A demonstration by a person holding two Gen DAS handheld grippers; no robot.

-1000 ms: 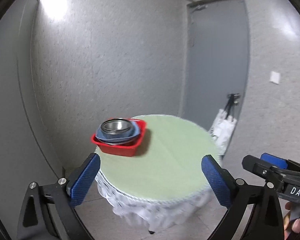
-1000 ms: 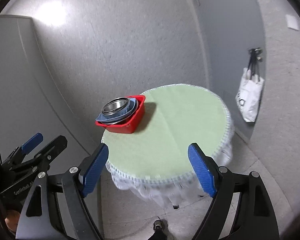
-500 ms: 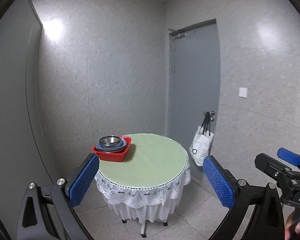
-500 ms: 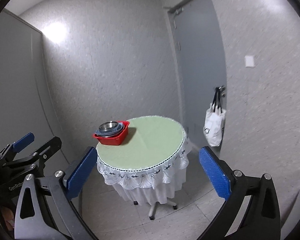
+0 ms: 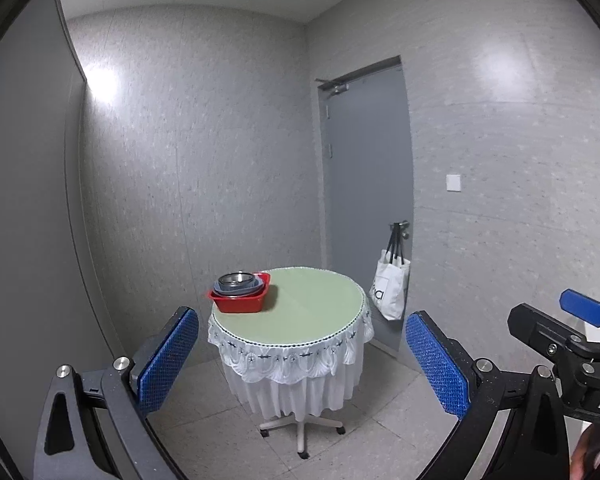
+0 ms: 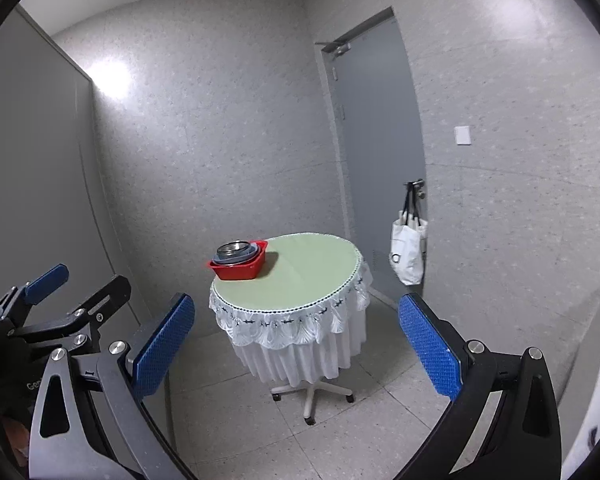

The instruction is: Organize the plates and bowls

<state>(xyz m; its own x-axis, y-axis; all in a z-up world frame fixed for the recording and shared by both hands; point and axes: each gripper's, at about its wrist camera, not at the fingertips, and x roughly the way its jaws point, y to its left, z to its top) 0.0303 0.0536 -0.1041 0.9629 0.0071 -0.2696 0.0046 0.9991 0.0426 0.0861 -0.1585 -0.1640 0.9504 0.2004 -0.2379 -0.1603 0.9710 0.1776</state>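
I hold two grippers, both with jaws spread wide and nothing between them: my left gripper [image 5: 302,360] and my right gripper [image 6: 296,350], each with two blue pads. Both stand well back from the one round table [image 5: 320,312], with bare tiled floor [image 6: 340,432] between us.

On the table I count one red basin [image 5: 240,302], sitting at the far left rim of the green top. Nested in it is a blue-grey dish [image 5: 240,289], and in that one metal bowl [image 5: 236,279]; whether more pieces hide beneath, I cannot tell. The rest of the tabletop lies open to the right of the basin.

A white lace skirt [image 6: 296,328] hangs around the rim, over a wheeled pedestal base [image 6: 310,394]. Just past the table's right side is one grey door [image 5: 366,184], with one white tote bag [image 5: 390,290] hanging from its handle. One wall switch [image 5: 453,182] sits further right.
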